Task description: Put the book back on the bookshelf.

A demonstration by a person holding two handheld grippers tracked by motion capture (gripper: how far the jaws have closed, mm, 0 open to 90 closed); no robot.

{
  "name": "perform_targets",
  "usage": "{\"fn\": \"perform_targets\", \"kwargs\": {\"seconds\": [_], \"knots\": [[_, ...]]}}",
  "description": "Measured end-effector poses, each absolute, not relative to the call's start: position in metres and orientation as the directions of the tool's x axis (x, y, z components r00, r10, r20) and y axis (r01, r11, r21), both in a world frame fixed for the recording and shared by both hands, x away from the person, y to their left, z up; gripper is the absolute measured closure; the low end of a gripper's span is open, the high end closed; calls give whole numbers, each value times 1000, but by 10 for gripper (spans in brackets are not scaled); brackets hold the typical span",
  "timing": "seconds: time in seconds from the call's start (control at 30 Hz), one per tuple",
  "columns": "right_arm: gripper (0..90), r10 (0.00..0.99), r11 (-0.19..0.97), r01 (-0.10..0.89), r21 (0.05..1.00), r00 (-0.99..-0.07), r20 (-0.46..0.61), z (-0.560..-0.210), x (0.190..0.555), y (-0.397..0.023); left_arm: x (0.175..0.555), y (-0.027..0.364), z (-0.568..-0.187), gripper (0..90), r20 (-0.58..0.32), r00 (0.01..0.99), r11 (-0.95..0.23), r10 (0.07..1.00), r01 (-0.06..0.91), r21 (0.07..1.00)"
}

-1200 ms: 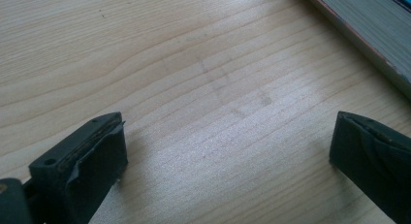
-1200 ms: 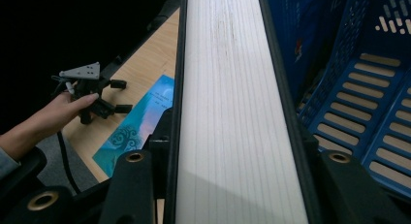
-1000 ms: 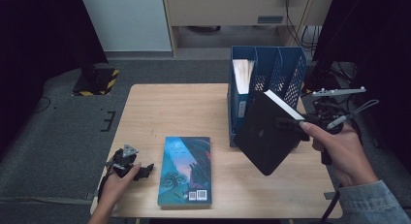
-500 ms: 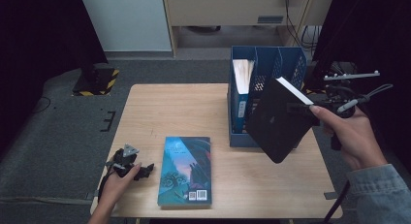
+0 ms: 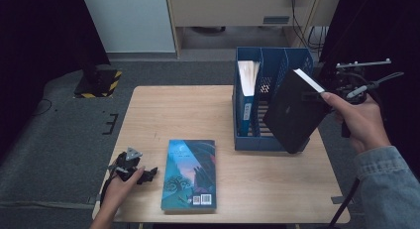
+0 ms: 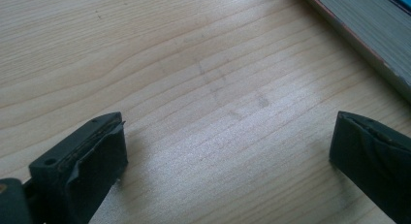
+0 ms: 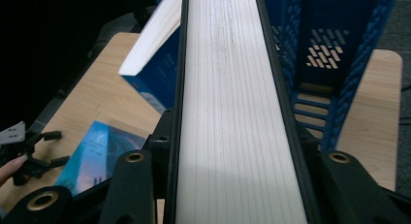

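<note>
My right gripper (image 5: 313,96) is shut on a thick black book (image 5: 292,115) and holds it tilted in the air, in front of the right side of the blue file holder (image 5: 271,51). In the right gripper view both jaws of my right gripper (image 7: 232,136) clamp the covers of the black book (image 7: 228,64), whose white page edge runs up the middle. My left gripper (image 5: 147,175) rests on the table's front left, beside a blue-covered book (image 5: 190,174) lying flat. Its jaws (image 6: 228,151) stand open over bare wood, with that book's edge (image 6: 368,25) at the upper right.
The file holder (image 7: 334,49) has several slots; a blue book (image 5: 246,85) with white pages stands in the leftmost one. The wooden table (image 5: 178,110) has bare room at the back left. Dark floor surrounds the table, and a cabinet stands behind.
My right hand has carried the black book up and to the right, closer to the file holder. The left gripper has stayed where it was.
</note>
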State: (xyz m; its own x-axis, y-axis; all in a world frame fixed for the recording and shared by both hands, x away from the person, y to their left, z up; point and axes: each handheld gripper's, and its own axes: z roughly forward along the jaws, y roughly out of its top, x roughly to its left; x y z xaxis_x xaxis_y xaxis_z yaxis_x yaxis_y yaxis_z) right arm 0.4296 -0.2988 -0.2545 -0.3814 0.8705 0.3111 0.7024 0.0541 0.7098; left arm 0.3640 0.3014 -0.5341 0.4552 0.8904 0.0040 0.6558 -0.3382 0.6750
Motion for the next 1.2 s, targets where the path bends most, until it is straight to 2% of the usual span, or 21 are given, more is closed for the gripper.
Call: {"fn": "perform_targets", "kwargs": {"seconds": [0.6, 1.2], "knots": [[527, 929, -28, 722, 691, -236, 285, -254, 459, -328, 364, 301, -534, 0, 3, 459, -340, 889, 655, 675], [527, 959, -37, 716, 697, -170, 225, -261, 471, -335, 364, 302, -534, 0, 6, 466, -348, 885, 652, 673]]}}
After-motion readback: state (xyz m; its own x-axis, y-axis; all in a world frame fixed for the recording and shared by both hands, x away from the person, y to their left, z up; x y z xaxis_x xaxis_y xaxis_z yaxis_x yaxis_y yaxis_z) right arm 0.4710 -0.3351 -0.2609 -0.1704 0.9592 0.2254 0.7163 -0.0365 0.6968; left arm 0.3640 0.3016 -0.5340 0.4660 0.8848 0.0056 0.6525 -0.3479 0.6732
